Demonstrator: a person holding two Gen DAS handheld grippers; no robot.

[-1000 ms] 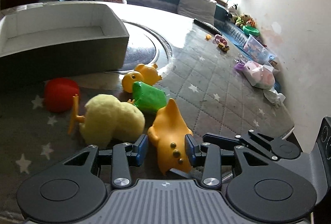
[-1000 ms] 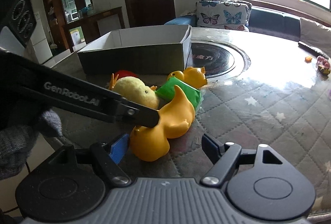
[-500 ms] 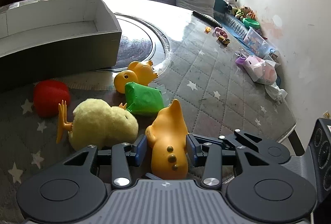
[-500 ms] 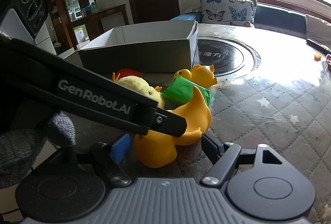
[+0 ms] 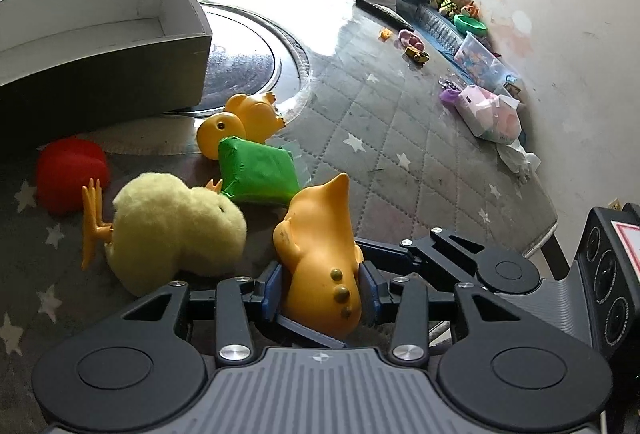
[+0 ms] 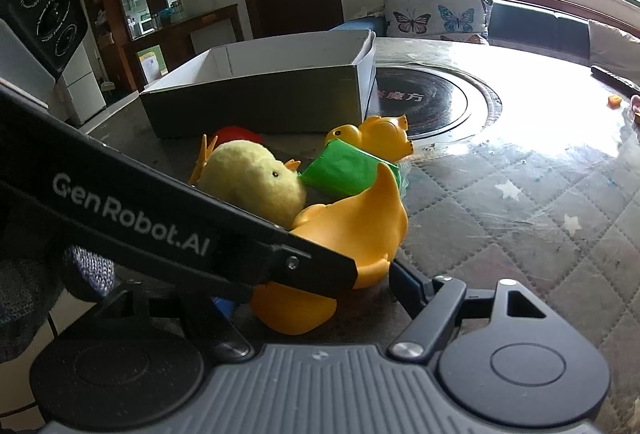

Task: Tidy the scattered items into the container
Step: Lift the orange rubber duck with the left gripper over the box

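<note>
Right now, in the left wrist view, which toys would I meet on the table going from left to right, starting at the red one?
Red toy → fluffy yellow chick → orange rubber duck held in the left hand-held gripper. The green packet and the small duck overlap these, so I leave them out.

Two orange rubber ducks [image 5: 320, 254] [image 5: 244, 123], one fluffy chick [image 5: 172, 230], one green packet [image 5: 258, 173], one red toy [image 5: 70, 173], one box [image 5: 100, 73].
</note>
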